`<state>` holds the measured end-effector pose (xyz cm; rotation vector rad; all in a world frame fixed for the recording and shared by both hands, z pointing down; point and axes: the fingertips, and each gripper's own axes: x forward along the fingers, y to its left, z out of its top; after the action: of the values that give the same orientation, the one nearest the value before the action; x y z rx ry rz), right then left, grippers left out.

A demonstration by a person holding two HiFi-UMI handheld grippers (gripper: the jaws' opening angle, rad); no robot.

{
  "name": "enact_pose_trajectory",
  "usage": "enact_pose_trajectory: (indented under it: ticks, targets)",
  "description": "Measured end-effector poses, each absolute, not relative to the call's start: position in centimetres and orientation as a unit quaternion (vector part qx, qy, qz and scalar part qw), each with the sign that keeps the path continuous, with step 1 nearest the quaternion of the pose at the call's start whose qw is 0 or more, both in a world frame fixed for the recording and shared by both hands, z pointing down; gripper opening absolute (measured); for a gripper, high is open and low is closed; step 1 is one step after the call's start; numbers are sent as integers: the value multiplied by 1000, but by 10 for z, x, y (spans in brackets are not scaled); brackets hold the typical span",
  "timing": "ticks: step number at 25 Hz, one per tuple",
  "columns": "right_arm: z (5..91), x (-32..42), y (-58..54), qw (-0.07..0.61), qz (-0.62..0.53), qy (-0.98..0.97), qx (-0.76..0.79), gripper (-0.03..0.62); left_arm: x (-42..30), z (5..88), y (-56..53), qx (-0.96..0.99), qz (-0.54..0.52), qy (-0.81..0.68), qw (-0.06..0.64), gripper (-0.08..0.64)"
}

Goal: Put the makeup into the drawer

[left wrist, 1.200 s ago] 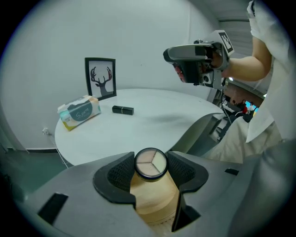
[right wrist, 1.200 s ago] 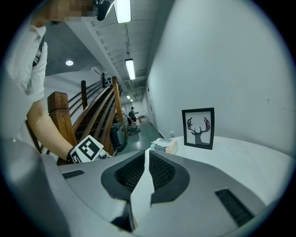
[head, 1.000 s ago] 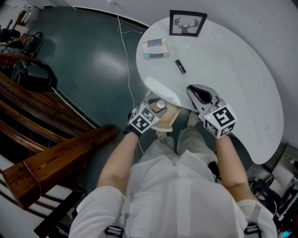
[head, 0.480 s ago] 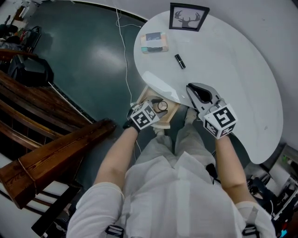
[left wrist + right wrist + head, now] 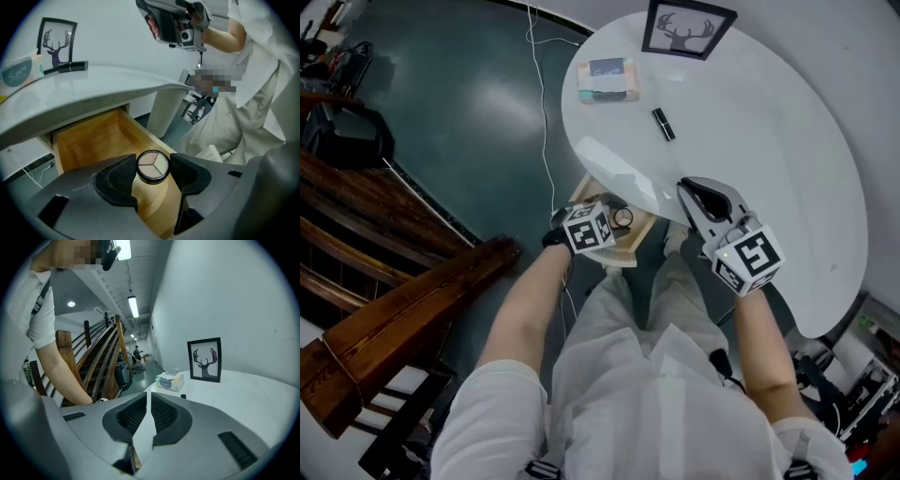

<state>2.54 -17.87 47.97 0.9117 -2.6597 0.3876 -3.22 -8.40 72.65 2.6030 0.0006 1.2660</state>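
The round compact is pinched by its rim between the two pads of the left gripper. It is held above the front part of the open wooden drawer, which stands pulled out under the edge of the white table. For this step to be done well, it is judged that the compact should be brought lower, close to the drawer floor, and kept flat with its face up, so that it does not drop or roll when it is released. The jaws should be opened only when the compact is well inside the walls. The gripper should then be lifted straight out, so that the front wall is not knocked. The right gripper is held over the table with its jaws almost pressed together and nothing between them; it seems not to be needed here. The compact is small and round, with a dark rim, and three pale wedges of powder are seen in it: pinkish, beige and cream. Whether a clear lid covers them cannot be told. The rim looks smooth and hard, so it is probably slippery.
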Motion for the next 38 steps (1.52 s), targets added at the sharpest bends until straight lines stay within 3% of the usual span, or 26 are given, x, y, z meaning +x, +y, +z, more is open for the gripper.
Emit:
enact_pose_trajectory:
  ticks: [18,38]
  targets:
    - [514,4,-176,148,137,-923,326,11,-27,805,-76,843,512,159,34,233]
    - [521,5,-169,152,139,-918,340,11,-32,849,-57,820,540,192,16,235]
